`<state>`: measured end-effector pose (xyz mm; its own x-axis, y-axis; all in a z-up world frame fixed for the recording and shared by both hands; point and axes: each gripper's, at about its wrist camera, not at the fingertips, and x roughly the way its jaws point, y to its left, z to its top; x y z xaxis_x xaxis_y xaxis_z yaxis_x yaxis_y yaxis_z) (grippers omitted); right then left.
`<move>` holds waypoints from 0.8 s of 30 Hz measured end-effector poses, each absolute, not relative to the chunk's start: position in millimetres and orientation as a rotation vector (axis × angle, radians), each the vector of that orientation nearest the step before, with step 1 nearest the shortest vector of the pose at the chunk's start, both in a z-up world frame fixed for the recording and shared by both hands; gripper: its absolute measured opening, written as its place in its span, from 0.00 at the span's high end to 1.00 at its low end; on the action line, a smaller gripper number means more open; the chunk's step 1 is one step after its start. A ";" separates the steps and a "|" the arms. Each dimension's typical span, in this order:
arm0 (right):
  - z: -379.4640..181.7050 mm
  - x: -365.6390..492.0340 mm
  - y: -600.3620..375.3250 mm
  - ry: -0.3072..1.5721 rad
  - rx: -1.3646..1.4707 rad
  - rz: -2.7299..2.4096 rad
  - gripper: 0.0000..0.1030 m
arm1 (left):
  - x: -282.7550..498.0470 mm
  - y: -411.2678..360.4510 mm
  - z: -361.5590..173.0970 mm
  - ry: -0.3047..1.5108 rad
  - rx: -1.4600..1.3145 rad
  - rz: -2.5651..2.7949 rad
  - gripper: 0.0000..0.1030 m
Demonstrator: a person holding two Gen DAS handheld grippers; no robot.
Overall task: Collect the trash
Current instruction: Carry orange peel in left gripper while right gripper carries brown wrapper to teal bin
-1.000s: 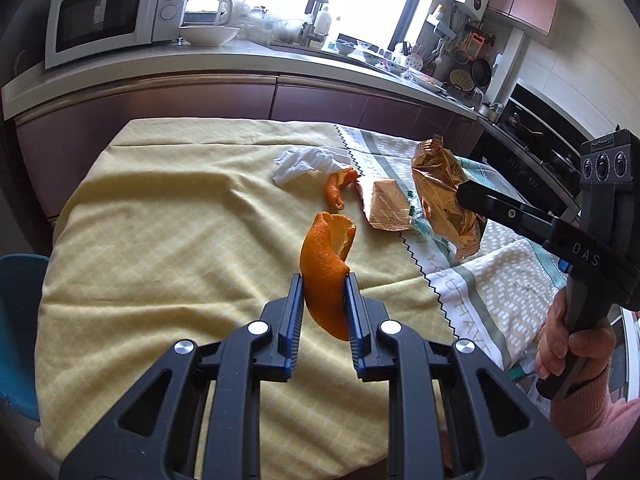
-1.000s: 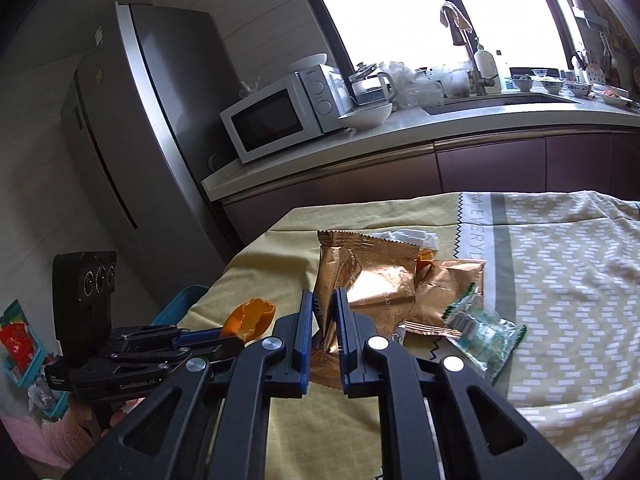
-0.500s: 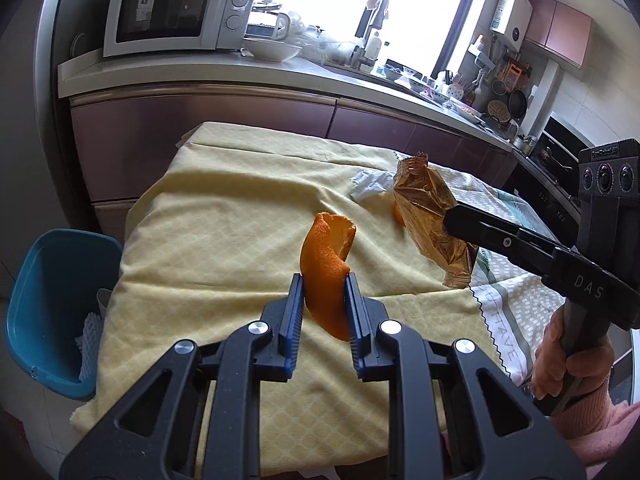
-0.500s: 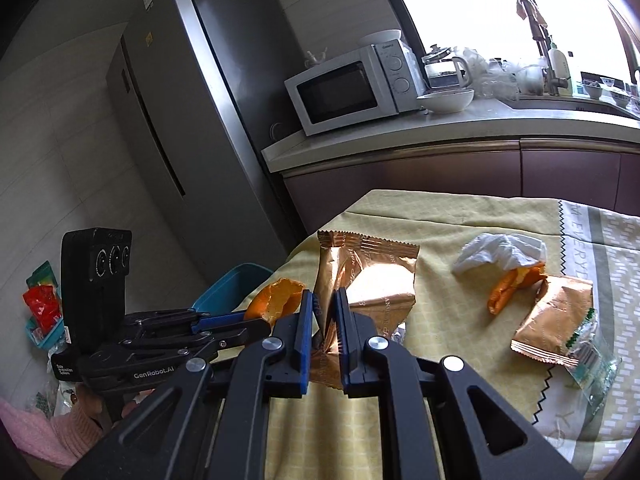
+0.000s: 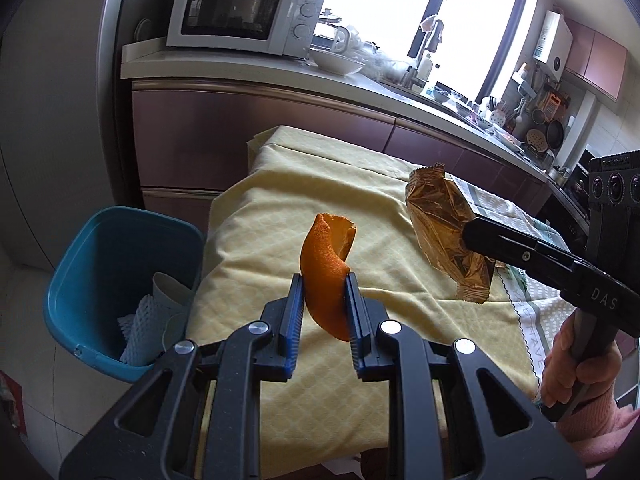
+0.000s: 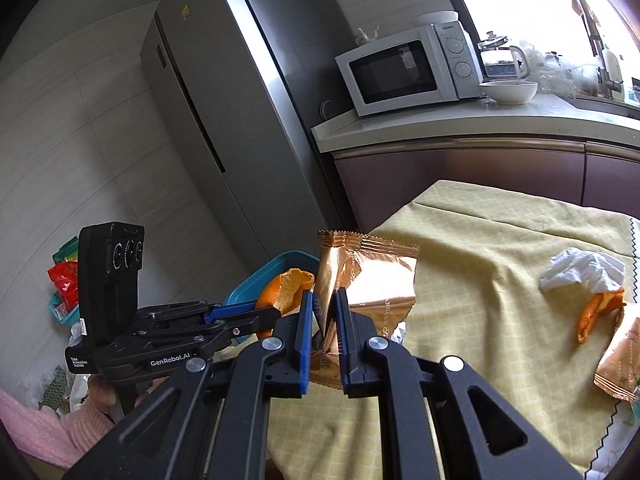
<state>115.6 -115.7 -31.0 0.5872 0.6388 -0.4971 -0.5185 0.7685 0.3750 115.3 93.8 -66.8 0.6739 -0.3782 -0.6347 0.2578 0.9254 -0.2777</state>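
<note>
My left tongs [image 5: 323, 300] gripped the upright orange peel [image 5: 326, 268], nearer the blue bin [image 5: 100, 280]; my right tongs [image 6: 323, 312] pinched the copper wrapper [image 6: 362, 276], seemingly farther from the bin, over the counter [image 5: 280, 216].

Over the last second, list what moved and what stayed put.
Both grippers swung left off the table toward the blue bin, which has come into view. The left gripper still clamps the orange peel; the right gripper still clamps the gold wrapper. The tissue, second peel and other wrapper lie unmoved on the tablecloth.
</note>
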 end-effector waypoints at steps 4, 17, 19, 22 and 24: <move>-29.2 122.9 -98.9 0.664 0.185 0.723 0.90 | 114.6 113.1 -65.6 0.742 -0.186 -0.320 0.80; -26.4 145.1 -43.7 0.698 0.149 0.857 0.90 | 116.4 178.3 -69.9 0.728 -0.248 -0.168 0.80; -26.6 145.6 -36.5 0.701 0.140 0.875 0.90 | 117.3 186.9 -70.4 0.726 -0.252 -0.146 0.80; -26.2 150.2 -22.0 0.708 0.130 0.902 0.90 | 119.0 198.3 -72.8 0.729 -0.253 -0.115 0.80; -26.8 152.6 -12.5 0.716 0.125 0.918 0.90 | 121.4 206.6 -75.6 0.734 -0.257 -0.096 0.80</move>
